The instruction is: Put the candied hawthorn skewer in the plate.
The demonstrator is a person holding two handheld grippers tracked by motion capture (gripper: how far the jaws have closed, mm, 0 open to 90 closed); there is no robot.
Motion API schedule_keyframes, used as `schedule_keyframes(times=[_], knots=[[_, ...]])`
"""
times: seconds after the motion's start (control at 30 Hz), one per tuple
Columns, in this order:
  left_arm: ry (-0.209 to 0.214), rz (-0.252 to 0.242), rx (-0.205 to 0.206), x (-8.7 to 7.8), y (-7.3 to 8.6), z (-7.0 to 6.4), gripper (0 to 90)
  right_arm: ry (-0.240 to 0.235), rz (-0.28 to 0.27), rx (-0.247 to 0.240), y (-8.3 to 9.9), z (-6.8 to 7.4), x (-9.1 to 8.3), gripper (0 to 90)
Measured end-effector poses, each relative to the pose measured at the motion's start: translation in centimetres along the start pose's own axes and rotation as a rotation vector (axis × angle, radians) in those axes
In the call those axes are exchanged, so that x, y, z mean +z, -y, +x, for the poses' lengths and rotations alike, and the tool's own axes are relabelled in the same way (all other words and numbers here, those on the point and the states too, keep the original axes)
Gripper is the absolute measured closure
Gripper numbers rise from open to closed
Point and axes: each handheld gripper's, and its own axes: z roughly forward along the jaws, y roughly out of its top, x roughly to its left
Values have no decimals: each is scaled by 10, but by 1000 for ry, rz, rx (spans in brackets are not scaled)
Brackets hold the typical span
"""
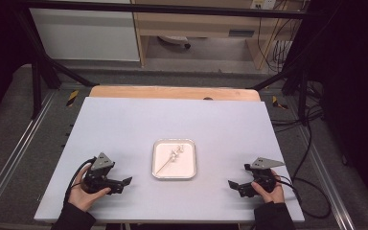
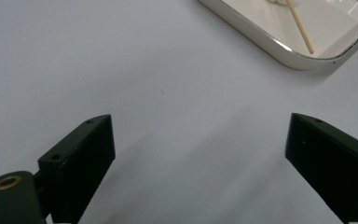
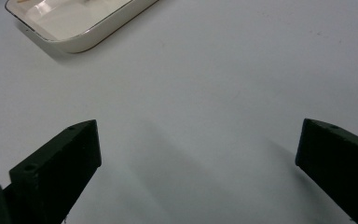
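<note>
**Both grippers idle, tray between them**

I see my left gripper (image 1: 124, 182) resting low over the near left part of the pale grey table (image 1: 124, 124), jaws spread wide with nothing between them. In the left gripper view, only bare table surface lies between the jaws. My right gripper (image 1: 235, 185) sits at the near right, jaws equally wide apart and empty. Both point inward toward the shallow white rectangular tray with a metallic rim (image 1: 174, 176), which stands at the table centre, well apart from each gripper. Inside it lies a thin wooden skewer (image 1: 164, 166) carrying small white pieces (image 1: 176, 154) near its far end.
</note>
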Motion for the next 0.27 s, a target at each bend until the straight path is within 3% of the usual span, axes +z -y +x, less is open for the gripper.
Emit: schedule_keyframes(times=[0.27], knots=[[-2,5,-7,1,4,2,79,-7,4,-2,0,0,0,6]])
